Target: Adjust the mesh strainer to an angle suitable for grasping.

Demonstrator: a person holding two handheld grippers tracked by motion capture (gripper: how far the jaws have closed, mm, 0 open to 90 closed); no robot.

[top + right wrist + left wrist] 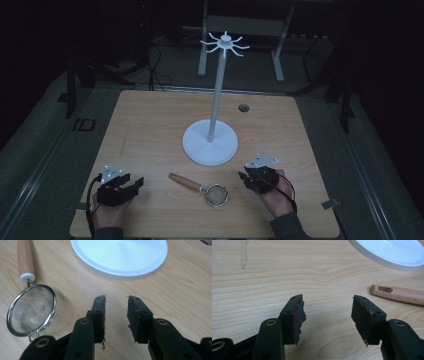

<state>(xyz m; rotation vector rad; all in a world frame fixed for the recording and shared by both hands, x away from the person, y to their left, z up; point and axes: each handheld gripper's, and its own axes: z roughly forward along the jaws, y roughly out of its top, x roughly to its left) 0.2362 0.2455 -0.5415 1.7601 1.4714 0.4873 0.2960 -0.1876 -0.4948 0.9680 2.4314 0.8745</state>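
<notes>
While the small round wire-mesh strainer with a light wooden handle point(205, 190) lies flat on the pale wooden bench point(150, 125), just in front of the white hook stand's round base point(210, 142), it sits between the two hands. The left gripper point(131, 186) rests at the near left with its jaws released and spread wide over bare wood. The right gripper point(245, 179) hovers just right of the mesh bowl, its jaws parted by a narrow gap, grasping nothing.

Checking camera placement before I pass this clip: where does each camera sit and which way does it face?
High view: above the person's side, looking forward and down on the table, stand and strainer; both hands show.
Left gripper view: rides the left gripper, looking past its fingers at the wooden handle.
Right gripper view: rides the right gripper, facing the strainer mesh.
All share the stand's white base.
</notes>
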